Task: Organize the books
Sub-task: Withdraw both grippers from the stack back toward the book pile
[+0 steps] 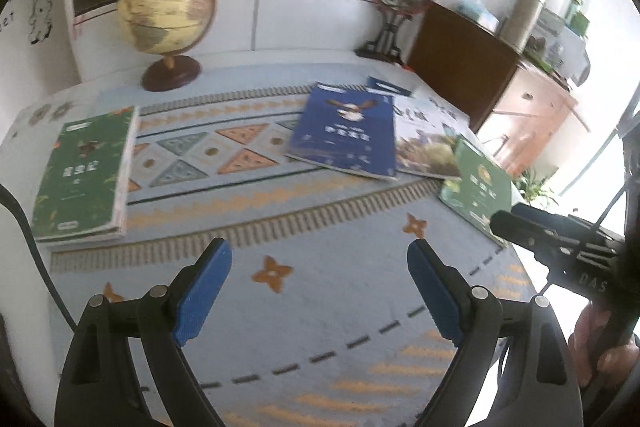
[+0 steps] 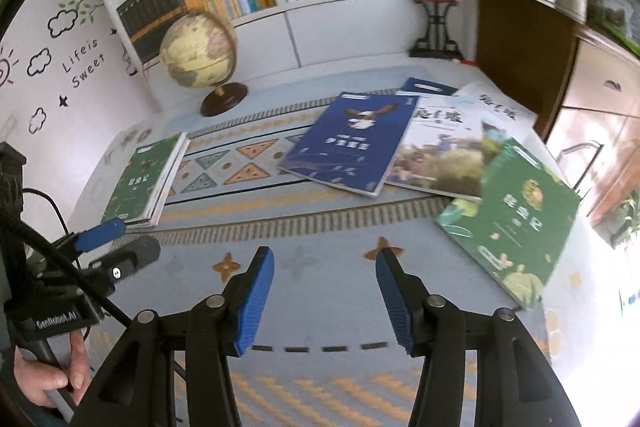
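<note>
Two grippers hover empty above the patterned cloth (image 1: 344, 307) — neither has a book between its blue pads. The left gripper (image 1: 320, 291) stands wide open, the right gripper (image 2: 325, 301) open but narrower. One green paperback (image 1: 86, 171) lies squared up alone at the left of the table, looking like the start of a stack; the rest still sprawl at the right, so the sorting seems at an early stage, between picks.

There a blue book (image 2: 348, 143) with a bird on its cover overlaps a pale picture book (image 2: 438, 151), another green book (image 2: 510, 219) lies skewed over that one's corner nearest the right gripper, and more covers peek out behind. The likely next move is to take one of these — probably the top green one — which calls for sliding a pad under a thin, flat edge lying flush on fabric.

The covers look glossy and slightly flexible; the woven cloth appears matte and grippy. A round globe (image 1: 166, 13) on a wooden foot stands behind.
</note>
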The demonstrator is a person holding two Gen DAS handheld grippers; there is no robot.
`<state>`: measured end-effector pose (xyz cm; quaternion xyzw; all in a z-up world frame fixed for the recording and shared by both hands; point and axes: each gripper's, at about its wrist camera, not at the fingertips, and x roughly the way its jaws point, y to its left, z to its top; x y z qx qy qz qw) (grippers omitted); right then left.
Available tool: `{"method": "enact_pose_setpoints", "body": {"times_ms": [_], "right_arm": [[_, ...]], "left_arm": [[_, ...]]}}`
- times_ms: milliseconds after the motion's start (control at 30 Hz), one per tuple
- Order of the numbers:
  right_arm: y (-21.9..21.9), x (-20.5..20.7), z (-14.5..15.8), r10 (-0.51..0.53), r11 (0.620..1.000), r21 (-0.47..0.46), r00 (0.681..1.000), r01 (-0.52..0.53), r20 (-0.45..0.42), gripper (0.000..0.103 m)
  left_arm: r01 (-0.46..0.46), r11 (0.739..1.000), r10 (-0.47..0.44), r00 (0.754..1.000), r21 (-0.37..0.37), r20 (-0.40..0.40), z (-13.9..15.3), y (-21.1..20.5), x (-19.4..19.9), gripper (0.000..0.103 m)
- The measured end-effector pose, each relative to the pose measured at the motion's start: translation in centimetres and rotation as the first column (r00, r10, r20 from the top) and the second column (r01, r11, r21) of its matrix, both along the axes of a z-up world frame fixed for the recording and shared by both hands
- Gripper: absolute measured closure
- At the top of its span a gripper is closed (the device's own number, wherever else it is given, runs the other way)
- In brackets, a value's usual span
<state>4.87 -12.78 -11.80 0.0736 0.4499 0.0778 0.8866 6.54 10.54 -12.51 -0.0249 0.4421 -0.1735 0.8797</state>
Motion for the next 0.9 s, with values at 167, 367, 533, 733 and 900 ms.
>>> {"method": "enact_pose_setpoints", "body": {"times_ms": [167,367,533,733,900], "right_arm": [[-1.6,-0.6,-0.6,-0.025,0.999,0.045,0.999,0.026,-0.024,0.052],[-1.3,0.1,-1.0,-0.022,0.999,0.025,0.999,0.023,-0.045,0.052],[-0.2,1.8,-1.3,-0.007,0.999,0.040,0.998,0.009,-0.057,0.052],[1.7,3.1,-1.9,0.029,0.999,0.033,0.997,-0.026,-0.077,0.052],[2.5,3.8,-2.1,0.049,0.999,0.027,0.995,-0.047,-0.088,0.052]], "left_arm": [[0.034,0.999,-0.034,0.999,0.018,-0.008,-0.2,-1.6,-0.1,0.014],[0.020,0.999,-0.020,1.000,-0.026,-0.012,-0.2,-1.0,1.1,0.014],[0.004,1.000,-0.005,1.000,-0.030,-0.027,-0.6,0.2,2.1,0.014],[-0.019,0.999,0.018,1.000,-0.047,-0.020,-0.6,1.5,2.9,0.014],[-0.028,0.998,0.026,0.999,-0.062,-0.033,-1.0,2.0,3.3,0.014]]}}
